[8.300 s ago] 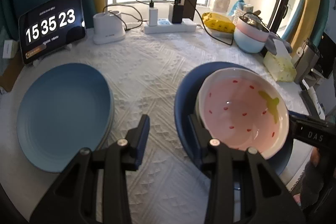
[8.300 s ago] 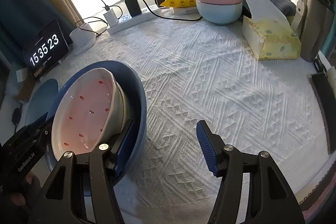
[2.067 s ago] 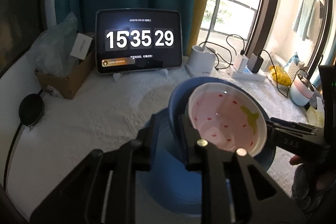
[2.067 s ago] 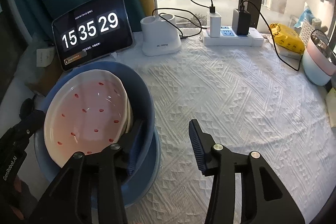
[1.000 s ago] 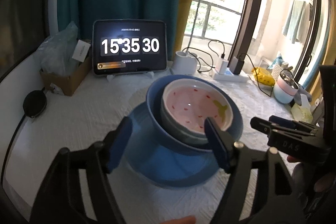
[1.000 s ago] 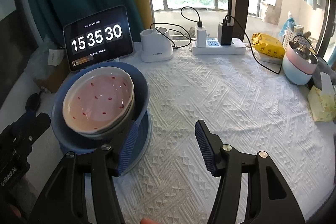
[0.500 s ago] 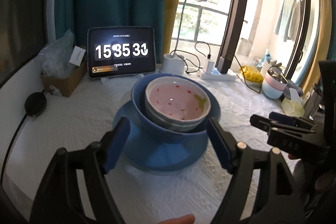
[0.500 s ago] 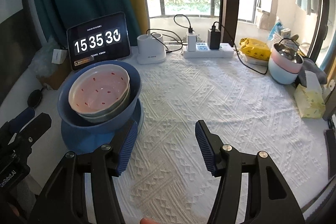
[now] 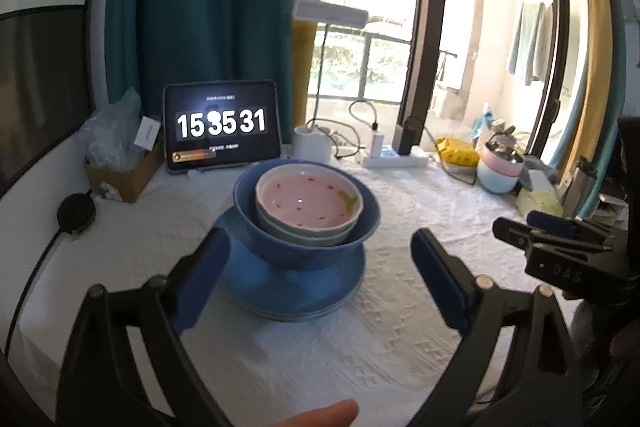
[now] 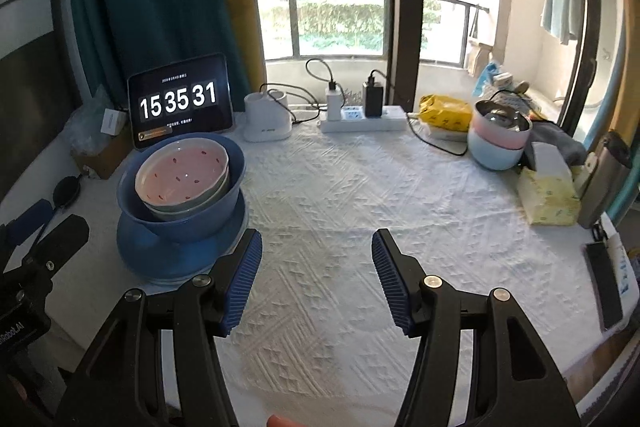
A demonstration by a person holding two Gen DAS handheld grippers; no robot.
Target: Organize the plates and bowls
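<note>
So, left wrist view: left gripper [image 9: 320, 279] has its jaws spreading apart, nothing between the pads, hovering short of the stack. The pink bowl [image 9: 308, 201] with red specks sits nested in a grey bowl, both inside the big blue bowl [image 9: 280, 247], which stands on the blue plates [image 9: 296, 291] on the white-clothed counter [image 9: 120, 247], just in front of the clock tablet [image 9: 221, 126] reading 15 35 31. The right gripper shows at the right edge, and a fingertip [image 9: 320, 417] pokes in at the bottom. Right wrist view: right gripper [image 10: 316, 279] stands partly open and empty over bare cloth, well right of the stack. Pink bowl [image 10: 182, 169] inside the blue bowl [image 10: 180, 223], on the plates [image 10: 160, 259], at the counter's left side. Power strip [image 10: 362, 119], pink-and-blue pots [image 10: 498, 139] and tissue pack [image 10: 548, 195] sit well apart at back and right.
</note>
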